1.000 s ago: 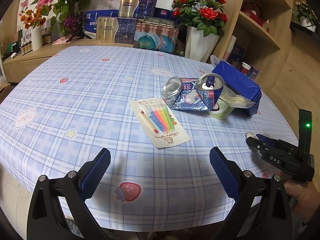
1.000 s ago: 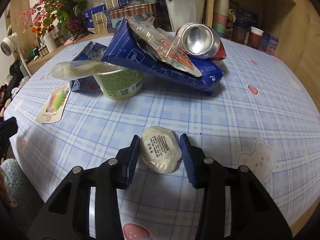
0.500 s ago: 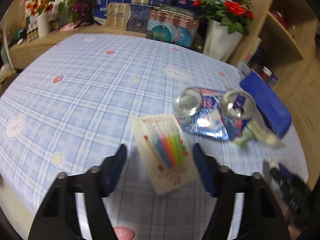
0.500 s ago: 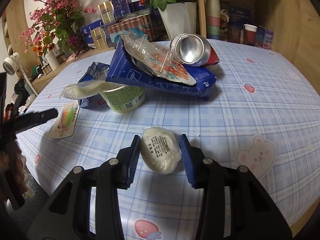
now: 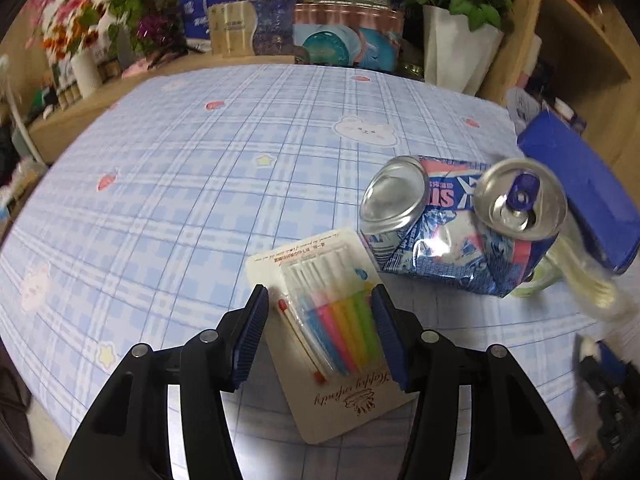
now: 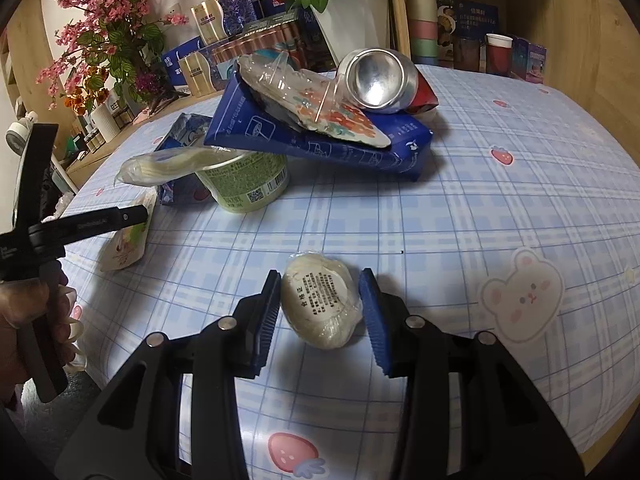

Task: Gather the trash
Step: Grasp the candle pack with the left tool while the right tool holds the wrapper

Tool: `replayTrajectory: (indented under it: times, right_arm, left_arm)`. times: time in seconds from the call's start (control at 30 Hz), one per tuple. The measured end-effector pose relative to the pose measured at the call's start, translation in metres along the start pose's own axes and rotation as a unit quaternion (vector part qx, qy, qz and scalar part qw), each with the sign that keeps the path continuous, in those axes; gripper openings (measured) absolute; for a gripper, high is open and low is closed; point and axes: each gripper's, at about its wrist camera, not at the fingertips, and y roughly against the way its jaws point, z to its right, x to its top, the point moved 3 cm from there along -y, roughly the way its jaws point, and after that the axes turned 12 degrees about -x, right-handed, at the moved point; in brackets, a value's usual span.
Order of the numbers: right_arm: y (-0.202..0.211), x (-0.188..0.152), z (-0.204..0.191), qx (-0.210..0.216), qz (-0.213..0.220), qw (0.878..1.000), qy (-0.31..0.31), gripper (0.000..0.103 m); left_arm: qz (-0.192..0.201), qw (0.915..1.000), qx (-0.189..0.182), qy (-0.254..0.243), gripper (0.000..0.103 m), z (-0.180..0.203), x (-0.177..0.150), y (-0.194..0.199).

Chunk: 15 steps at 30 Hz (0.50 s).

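The left tool (image 5: 318, 330) has just been closing around the candle card (image 5: 332, 332) lying flat on the tabletop (image 5: 192, 184), so its pads should catch both card edges squarely before lifting. The right tool (image 6: 320, 308) pinches one white wrapped lump (image 6: 320, 300). Nearby I count two cans, one blue box, one green cup

shiny metal can (image 5: 520, 204), glossy plastic tablecloth (image 5: 200, 200).

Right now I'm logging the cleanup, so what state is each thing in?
Left gripper: jaws just closing around the candle pack.
Right gripper: shut on the wrapped bun.
Blue can: crushed, opened.
Silver can: lying sideways.
Green cup: upright, lid peeled.
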Motion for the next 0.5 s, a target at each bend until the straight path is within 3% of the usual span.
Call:
replayTrajectory:
  times: [0.07, 0.13, 0.5]
  right_arm:
    - [0.0, 0.001, 0.002, 0.002, 0.0, 1.0, -0.002, 0.042]
    - [0.003, 0.001, 0.004, 0.004, 0.003, 1.0, -0.003, 0.042]
    - [0.027, -0.001, 0.001, 0.014, 0.02, 1.0, -0.002, 0.042]
  left_arm:
    - [0.008, 1.0, -0.002, -0.004, 0.048, -0.001, 0.0, 0.0]
    - [0.019, 0.9997, -0.017, -0.001, 0.034, -0.002, -0.001, 0.006]
    - [0.031, 0.9966, -0.077, 0.005, 0.033, -0.002, -0.016, 0.049]
